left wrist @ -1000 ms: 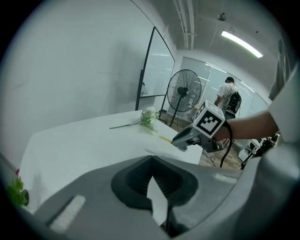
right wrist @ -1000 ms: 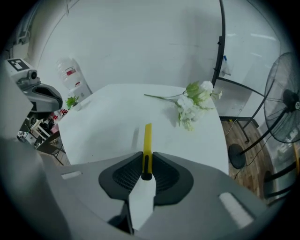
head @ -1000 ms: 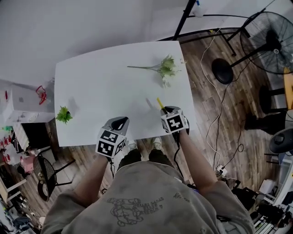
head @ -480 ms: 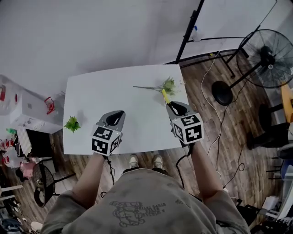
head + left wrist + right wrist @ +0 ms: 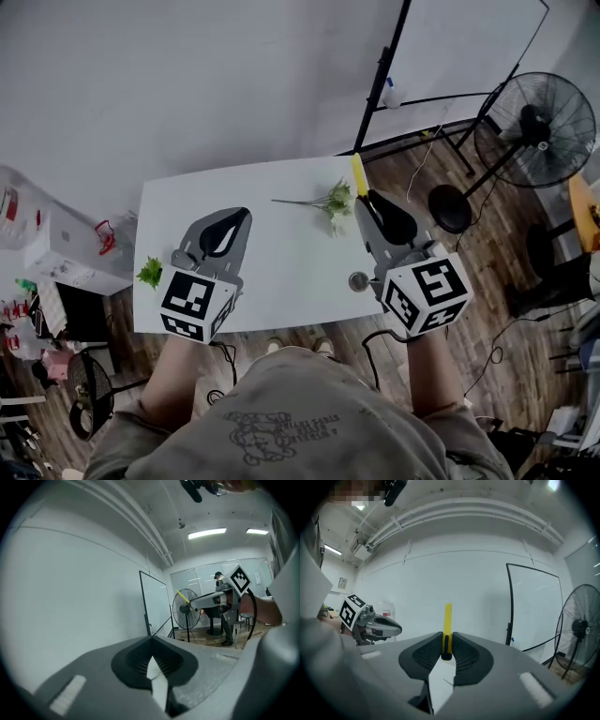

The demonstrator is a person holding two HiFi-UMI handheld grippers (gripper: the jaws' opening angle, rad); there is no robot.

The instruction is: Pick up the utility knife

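Right gripper view: utility knife, yellow, is clamped between the jaws of the right gripper. Its body sticks out past the tips, with only the wall behind it. Head view: the knife is held up off the white table, over the far right corner, just beside the flower sprig. Left gripper is over the table's left half, well apart from the knife. In the left gripper view its jaws are together with nothing between them. Small green plant piece at the table's left edge. Standing fan on the floor far right.
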